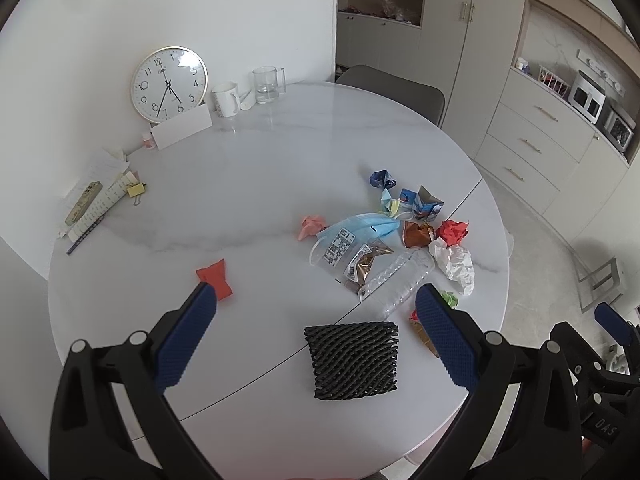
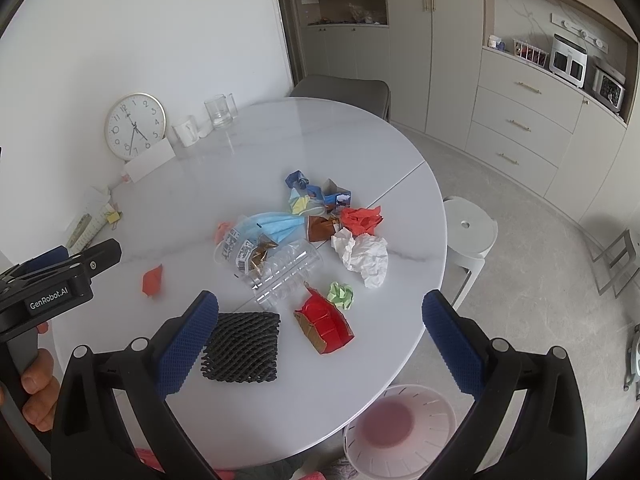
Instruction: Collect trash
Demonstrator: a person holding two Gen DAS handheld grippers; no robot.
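Observation:
Trash lies on the round white table. A black foam net sleeve lies nearest, also in the right wrist view. Beyond it lie a crushed clear bottle, a blue face mask, white crumpled paper, a red wrapper, a green paper ball and a small red scrap. My left gripper is open above the net sleeve. My right gripper is open above the table's near edge. Both are empty.
A white bin with a pinkish bottom stands on the floor below the table edge. A clock, mug and glass stand at the wall. Papers lie at the left. A white stool stands to the right.

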